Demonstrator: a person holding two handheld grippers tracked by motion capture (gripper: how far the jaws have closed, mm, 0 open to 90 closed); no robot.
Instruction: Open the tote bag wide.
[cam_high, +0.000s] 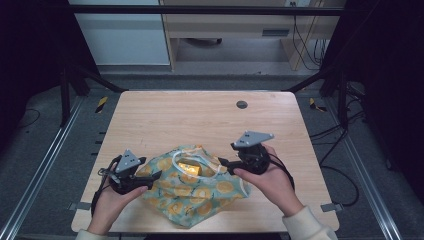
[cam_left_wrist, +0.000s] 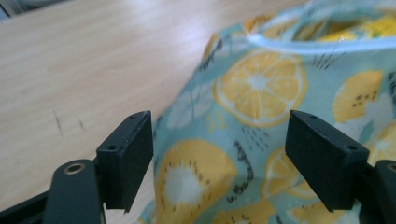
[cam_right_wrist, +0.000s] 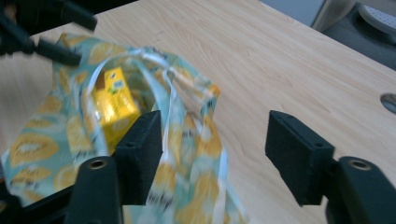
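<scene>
A teal cloth bag (cam_high: 192, 192) printed with lemon slices lies near the table's front edge, its mouth open toward the back. A yellow carton (cam_high: 189, 167) sits inside the mouth, also clear in the right gripper view as the carton (cam_right_wrist: 114, 105). My left gripper (cam_high: 152, 177) is at the bag's left edge. In its own view the left gripper (cam_left_wrist: 219, 154) stands open, with the bag's cloth (cam_left_wrist: 261, 88) just beyond the jaws. My right gripper (cam_high: 225, 165) hovers at the bag's right side. Seen from its own camera, the right gripper (cam_right_wrist: 215, 154) is open, with a fold of cloth and white drawstring (cam_right_wrist: 173, 107) beside its left jaw.
The light wooden table (cam_high: 200, 120) is bare behind the bag, apart from a round cable hole (cam_high: 242, 104) near its far edge. Metal rails, cables and dark floor flank the table on both sides. A person's hands and a pale sleeve (cam_high: 305, 225) enter from the front.
</scene>
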